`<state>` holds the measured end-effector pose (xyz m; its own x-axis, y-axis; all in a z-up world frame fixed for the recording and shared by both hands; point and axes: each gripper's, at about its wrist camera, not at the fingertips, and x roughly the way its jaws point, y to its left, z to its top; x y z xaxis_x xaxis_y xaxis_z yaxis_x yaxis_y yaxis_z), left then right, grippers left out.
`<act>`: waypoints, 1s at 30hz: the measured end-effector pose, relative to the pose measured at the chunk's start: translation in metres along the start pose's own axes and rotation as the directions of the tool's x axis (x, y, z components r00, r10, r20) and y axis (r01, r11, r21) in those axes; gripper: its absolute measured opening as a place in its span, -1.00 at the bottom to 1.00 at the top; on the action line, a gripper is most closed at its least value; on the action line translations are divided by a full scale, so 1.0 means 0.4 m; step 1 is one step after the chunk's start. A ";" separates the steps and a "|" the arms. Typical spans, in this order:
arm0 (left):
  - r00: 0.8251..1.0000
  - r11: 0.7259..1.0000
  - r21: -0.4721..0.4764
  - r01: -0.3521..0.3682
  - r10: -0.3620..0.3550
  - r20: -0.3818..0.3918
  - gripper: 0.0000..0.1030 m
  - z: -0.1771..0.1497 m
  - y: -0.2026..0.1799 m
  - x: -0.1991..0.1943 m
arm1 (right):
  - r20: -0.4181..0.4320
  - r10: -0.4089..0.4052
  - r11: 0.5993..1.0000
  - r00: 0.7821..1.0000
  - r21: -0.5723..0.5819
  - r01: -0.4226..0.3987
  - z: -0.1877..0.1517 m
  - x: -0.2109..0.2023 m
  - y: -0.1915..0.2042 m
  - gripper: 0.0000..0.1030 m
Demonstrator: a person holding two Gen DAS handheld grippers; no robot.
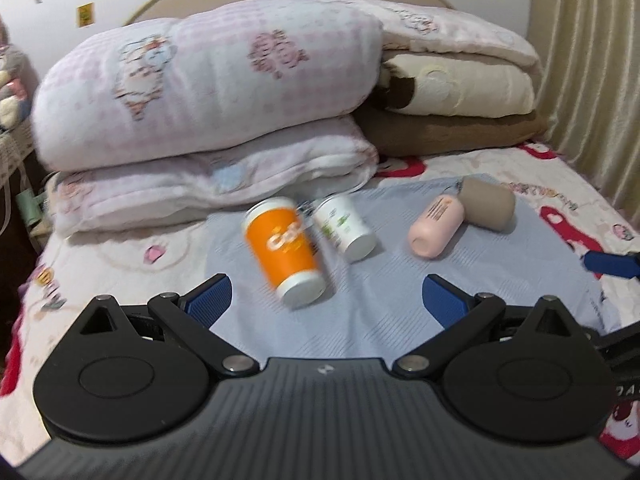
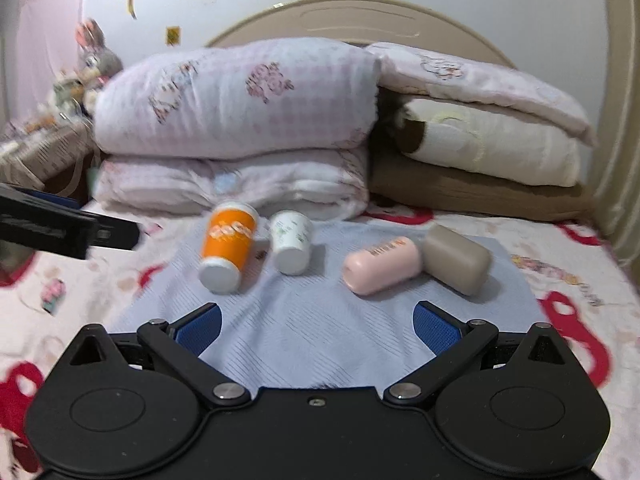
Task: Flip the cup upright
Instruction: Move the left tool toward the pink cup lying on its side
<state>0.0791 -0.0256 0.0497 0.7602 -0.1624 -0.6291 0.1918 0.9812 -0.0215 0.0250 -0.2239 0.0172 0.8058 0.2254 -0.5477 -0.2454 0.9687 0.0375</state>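
Observation:
Several cups lie on their sides on a light blue cloth on the bed. An orange paper cup lies with its white base toward me, also in the right wrist view. A white cup with green print lies right of it. A pink cup and a taupe cup lie further right. My left gripper is open and empty, just short of the orange cup. My right gripper is open and empty, in front of the cups.
Folded pink quilts and brown and cream blankets are stacked behind the cups against the headboard. A curtain hangs at the right. The right gripper's finger shows at the right edge; the left gripper shows at the left edge.

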 end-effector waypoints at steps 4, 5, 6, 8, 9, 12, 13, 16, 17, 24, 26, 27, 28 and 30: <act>0.998 0.998 0.003 0.067 -0.067 0.006 1.00 0.039 -0.018 0.076 | -0.049 0.051 0.999 0.997 -0.001 -0.052 0.013 0.065 -0.035 1.00; 0.997 0.997 0.004 0.080 -0.080 0.002 1.00 0.046 -0.028 0.103 | -0.048 0.062 0.998 0.997 0.000 -0.062 0.015 0.084 -0.041 1.00; 0.995 0.995 0.006 0.099 -0.099 -0.006 1.00 0.052 -0.037 0.128 | -0.046 0.071 0.997 0.996 0.004 -0.071 0.014 0.104 -0.051 1.00; 0.988 0.988 0.021 0.154 -0.153 -0.035 1.00 0.064 -0.057 0.190 | -0.052 0.084 0.996 0.995 0.023 -0.083 0.011 0.147 -0.071 1.00; 0.984 0.984 0.034 0.175 -0.173 -0.047 1.00 0.071 -0.070 0.222 | -0.062 0.095 0.995 0.994 0.036 -0.093 0.011 0.169 -0.081 1.00; 0.973 0.973 0.061 0.221 -0.216 -0.080 1.00 0.087 -0.103 0.311 | -0.100 0.116 0.990 0.988 0.093 -0.106 0.016 0.246 -0.123 0.99; 0.970 0.970 0.062 0.234 -0.229 -0.084 0.97 0.091 -0.112 0.335 | -0.114 0.123 0.988 0.986 0.106 -0.111 0.017 0.270 -0.137 0.99; 0.967 0.970 0.045 0.239 -0.233 -0.107 0.95 0.097 -0.135 0.412 | -0.082 0.156 0.979 0.984 0.142 -0.143 0.002 0.324 -0.183 0.94; 0.964 0.968 0.051 0.245 -0.237 -0.122 0.93 0.096 -0.143 0.434 | -0.080 0.152 0.975 0.985 0.175 -0.137 -0.005 0.342 -0.199 0.94; 0.945 0.945 0.114 0.307 -0.289 -0.157 0.93 0.142 -0.187 0.563 | -0.093 0.174 0.952 0.980 0.271 -0.143 -0.008 0.444 -0.255 0.94; 0.930 0.937 0.090 0.339 -0.318 -0.185 0.92 0.157 -0.190 0.607 | -0.108 0.173 0.951 0.979 0.277 -0.137 -0.003 0.474 -0.263 0.94; 0.924 0.934 0.080 0.347 -0.326 -0.197 0.89 0.162 -0.192 0.627 | -0.114 0.171 0.951 0.979 0.280 -0.133 -0.002 0.484 -0.266 0.94; 0.920 0.934 0.068 0.351 -0.331 -0.211 0.84 0.164 -0.194 0.646 | -0.117 0.167 0.950 0.979 0.284 -0.128 -0.002 0.496 -0.269 0.94; 0.909 0.928 0.065 0.367 -0.343 -0.236 0.77 0.164 -0.202 0.673 | -0.116 0.162 0.949 0.980 0.292 -0.122 -0.006 0.516 -0.271 0.94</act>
<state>0.3089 -0.1556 -0.0671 0.4790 -0.4599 -0.7477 0.4971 0.8441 -0.2008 0.2166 -0.2828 -0.1018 0.6876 0.3657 -0.6273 -0.1740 0.9217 0.3467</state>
